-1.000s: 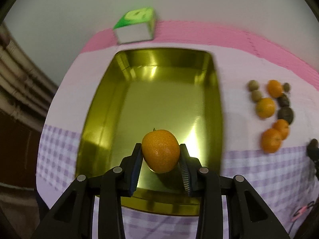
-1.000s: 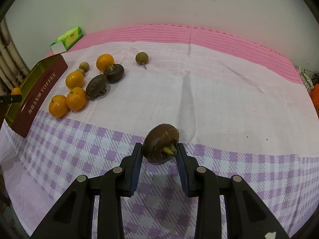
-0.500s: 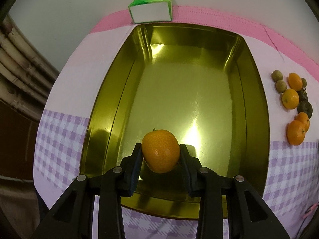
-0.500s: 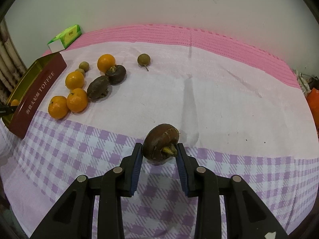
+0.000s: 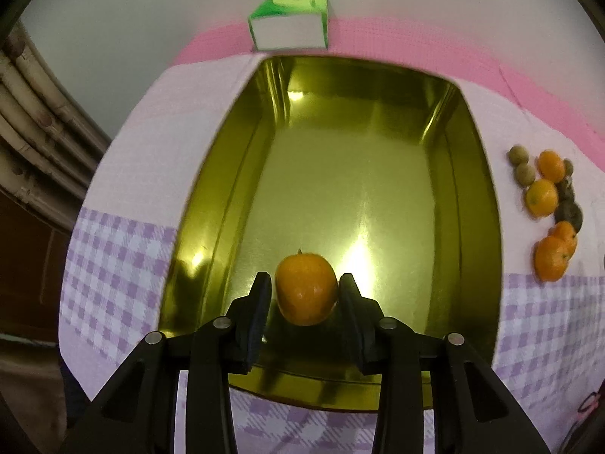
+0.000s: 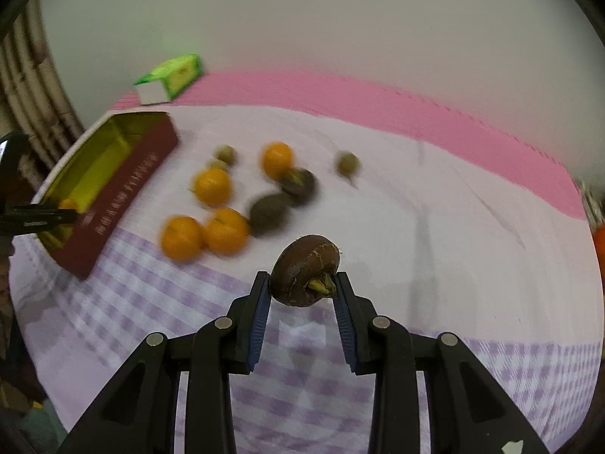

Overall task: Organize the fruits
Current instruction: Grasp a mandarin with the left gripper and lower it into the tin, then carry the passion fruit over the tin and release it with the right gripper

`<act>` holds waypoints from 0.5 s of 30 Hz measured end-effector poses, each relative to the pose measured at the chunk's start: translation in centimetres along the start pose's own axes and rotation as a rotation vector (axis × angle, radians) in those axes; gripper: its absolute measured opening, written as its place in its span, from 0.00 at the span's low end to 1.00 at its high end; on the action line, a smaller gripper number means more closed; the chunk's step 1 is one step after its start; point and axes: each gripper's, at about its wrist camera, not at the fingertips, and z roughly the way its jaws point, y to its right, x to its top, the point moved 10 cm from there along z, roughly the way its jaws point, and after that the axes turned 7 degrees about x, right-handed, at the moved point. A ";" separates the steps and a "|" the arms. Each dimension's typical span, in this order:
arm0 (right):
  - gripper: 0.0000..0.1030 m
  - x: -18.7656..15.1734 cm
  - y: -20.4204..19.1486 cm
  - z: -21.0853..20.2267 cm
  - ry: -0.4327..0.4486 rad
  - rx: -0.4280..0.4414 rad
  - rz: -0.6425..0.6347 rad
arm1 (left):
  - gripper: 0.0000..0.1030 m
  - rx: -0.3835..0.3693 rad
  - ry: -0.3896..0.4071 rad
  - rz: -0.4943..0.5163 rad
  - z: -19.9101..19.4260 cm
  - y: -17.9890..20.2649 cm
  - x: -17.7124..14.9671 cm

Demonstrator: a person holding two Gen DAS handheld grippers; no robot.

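A shiny gold-lined rectangular metal tin (image 5: 378,159) has dark red outer walls (image 6: 124,196). The round orange tangerine (image 5: 305,287) sits at its 6 o'clock. The cloth (image 6: 435,227) shows pink stripes, white, and lilac checks. The glossy brown round fruit (image 6: 306,274) has a yellowish stem.

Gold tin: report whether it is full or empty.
Nearly empty. The tin shows bare gold floor; only one orange is inside, between the left gripper fingers.

Left tongs (image 5: 304,291), just opening, straddle tangerine (image 5: 305,287) in gold tin (image 5: 211,196).
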 end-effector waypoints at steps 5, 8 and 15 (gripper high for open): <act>0.30 3.2 -5.9 0.5 0.027 0.105 -0.065 | 0.60 0.027 0.119 -0.056 -3.1 -2.3 1.5; 0.30 4.7 -10.2 1.1 0.027 0.179 -0.103 | 0.63 0.069 0.176 -0.089 -4.8 -4.5 1.9; 0.30 7.1 -19.3 3.8 0.013 0.285 -0.218 | 0.68 0.142 0.183 -0.167 -6.2 -9.2 -0.9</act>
